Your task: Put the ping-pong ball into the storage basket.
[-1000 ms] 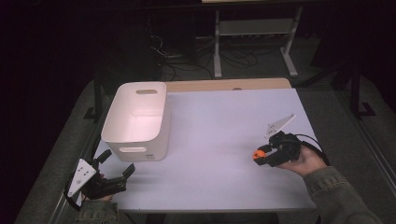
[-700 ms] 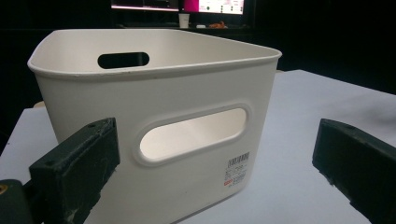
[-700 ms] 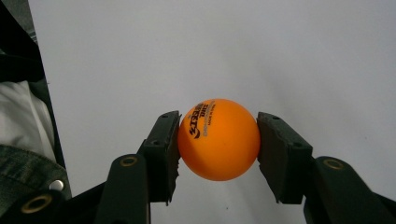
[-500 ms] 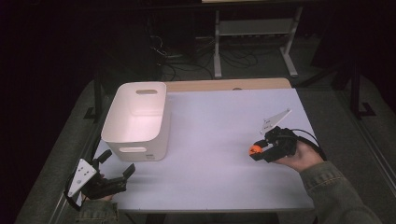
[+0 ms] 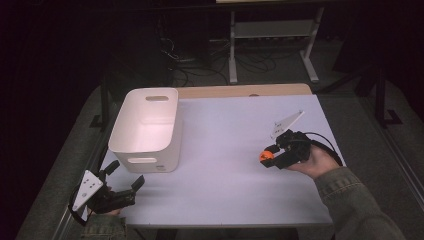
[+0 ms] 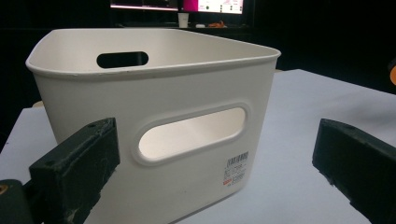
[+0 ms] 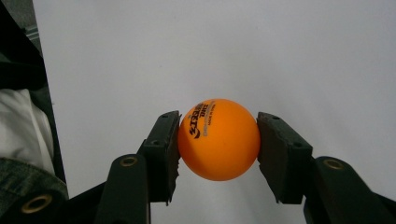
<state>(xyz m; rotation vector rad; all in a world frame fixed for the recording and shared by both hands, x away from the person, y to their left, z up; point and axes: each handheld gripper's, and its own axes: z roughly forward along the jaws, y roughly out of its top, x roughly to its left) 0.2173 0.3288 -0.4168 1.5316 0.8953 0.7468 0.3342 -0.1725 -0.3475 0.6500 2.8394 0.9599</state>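
- The right gripper [image 7: 218,140] has its fingers [image 7: 161,149] pressed on both sides of an orange ball [image 7: 218,139], so the ball is held firmly between them.
- In the high view the ball [image 5: 265,156] hangs just above the counter [image 5: 225,125], on its right half.
- The ball is round, so it has no long axis; its black print faces up toward the camera of the right gripper.
- The white bin [image 5: 145,127] is to the left of the ball, well apart from it, with its open top upward and its long axis running away from the person.
- The left gripper [image 5: 122,187] rests near the front end of the bin, with fingers [image 6: 77,172] wide and nothing between them.
- I judge the coming move is a carry to the left, over the rim of the bin.
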